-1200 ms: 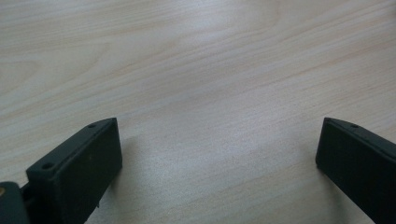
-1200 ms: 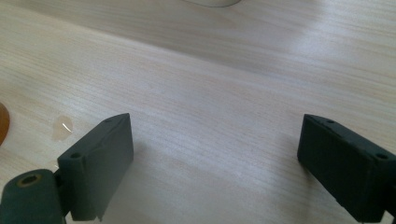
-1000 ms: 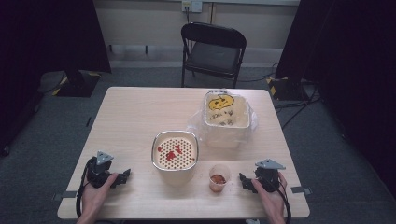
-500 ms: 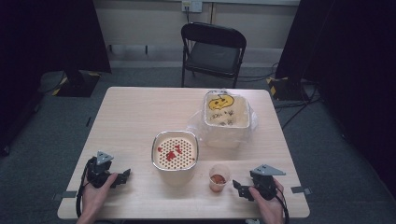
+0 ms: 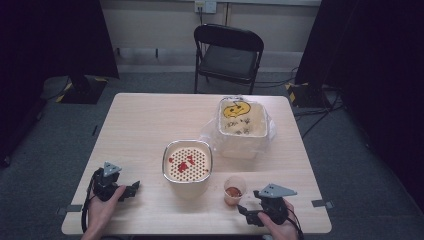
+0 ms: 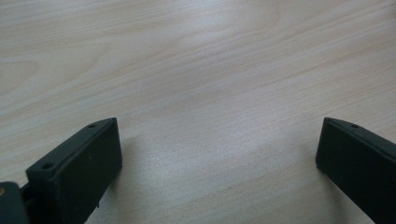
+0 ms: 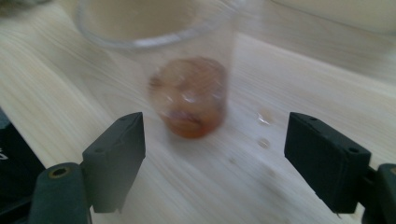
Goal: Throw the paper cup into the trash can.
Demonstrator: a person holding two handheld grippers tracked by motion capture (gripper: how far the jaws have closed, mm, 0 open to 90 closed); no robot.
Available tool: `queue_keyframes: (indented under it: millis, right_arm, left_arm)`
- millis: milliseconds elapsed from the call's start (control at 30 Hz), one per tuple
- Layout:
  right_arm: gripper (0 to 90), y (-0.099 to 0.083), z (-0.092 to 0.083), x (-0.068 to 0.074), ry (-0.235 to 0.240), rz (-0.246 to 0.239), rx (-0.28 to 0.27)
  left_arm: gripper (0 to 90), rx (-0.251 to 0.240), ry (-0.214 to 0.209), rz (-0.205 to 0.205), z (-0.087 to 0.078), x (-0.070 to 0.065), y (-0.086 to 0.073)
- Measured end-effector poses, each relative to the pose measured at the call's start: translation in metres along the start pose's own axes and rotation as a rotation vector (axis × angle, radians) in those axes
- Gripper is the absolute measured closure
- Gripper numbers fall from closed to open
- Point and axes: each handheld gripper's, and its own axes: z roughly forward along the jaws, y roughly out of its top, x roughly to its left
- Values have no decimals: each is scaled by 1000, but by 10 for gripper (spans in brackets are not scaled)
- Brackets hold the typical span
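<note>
A small clear plastic cup (image 5: 234,190) with a reddish-brown lump in its bottom stands near the table's front edge, right of centre. My right gripper (image 5: 246,214) lies just in front and to the right of it, pointing at it. In the right gripper view the cup (image 7: 187,93) stands a short way beyond the right gripper (image 7: 215,119); the jaws have just been closing a little and nothing is between them. My left gripper (image 5: 132,190) rests at the front left. Its jaws stand wide apart over bare wood in the left gripper view (image 6: 219,126).
A metal bowl (image 5: 187,162) with a perforated insert and red bits sits mid-table, left of the cup. Behind it to the right is a white tub (image 5: 242,125) lined with a clear bag, holding something yellow. A black folding chair (image 5: 227,55) stands beyond the table.
My right hand has drawn back toward the front edge and slightly left, from beside the cup to in front of it. The left hand and everything on the table stayed put.
</note>
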Motion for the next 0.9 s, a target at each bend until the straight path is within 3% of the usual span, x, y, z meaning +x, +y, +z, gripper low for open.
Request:
queue_keyframes:
  millis: [200,467,900]
  right_arm:
    - [195,12,14,8,33,-27,-22]
    - [214,24,36,9,64,-20,-39]
    - [339,26,40,6,56,-31,-61]
  left_arm:
    - [0,0,0,0,0,0,0]
    - [0,-1,1,-1,0,0,0]
    - [0,-1,0,-1,0,0,0]
